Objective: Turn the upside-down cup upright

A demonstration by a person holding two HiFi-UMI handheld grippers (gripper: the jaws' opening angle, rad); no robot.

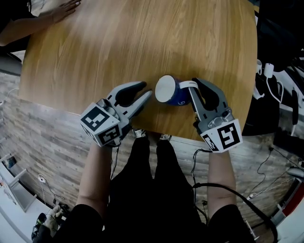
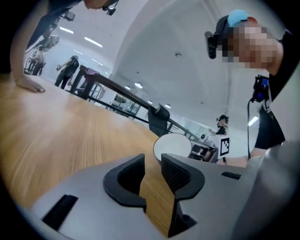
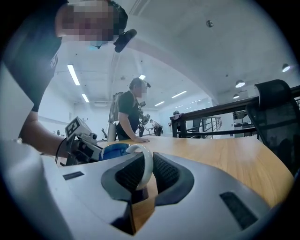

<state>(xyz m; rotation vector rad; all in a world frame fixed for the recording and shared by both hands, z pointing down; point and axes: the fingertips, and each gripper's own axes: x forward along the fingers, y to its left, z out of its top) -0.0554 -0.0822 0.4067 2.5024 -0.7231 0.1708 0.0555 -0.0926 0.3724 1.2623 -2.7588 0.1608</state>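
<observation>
A blue cup is off upright near the table's front edge, its round white end turned towards the left. Its white handle sits between the jaws of my right gripper, which is shut on it; the right gripper view shows the handle pinched between the pads with the blue body to the left. My left gripper is just left of the cup, jaws apart, with nothing between them. In the left gripper view the white end stands right beyond the fingertips.
Another person's hand rests on the table's far left corner. The table's front edge runs just under both grippers. Cables and equipment lie off the right side. A black chair stands by the table in the right gripper view.
</observation>
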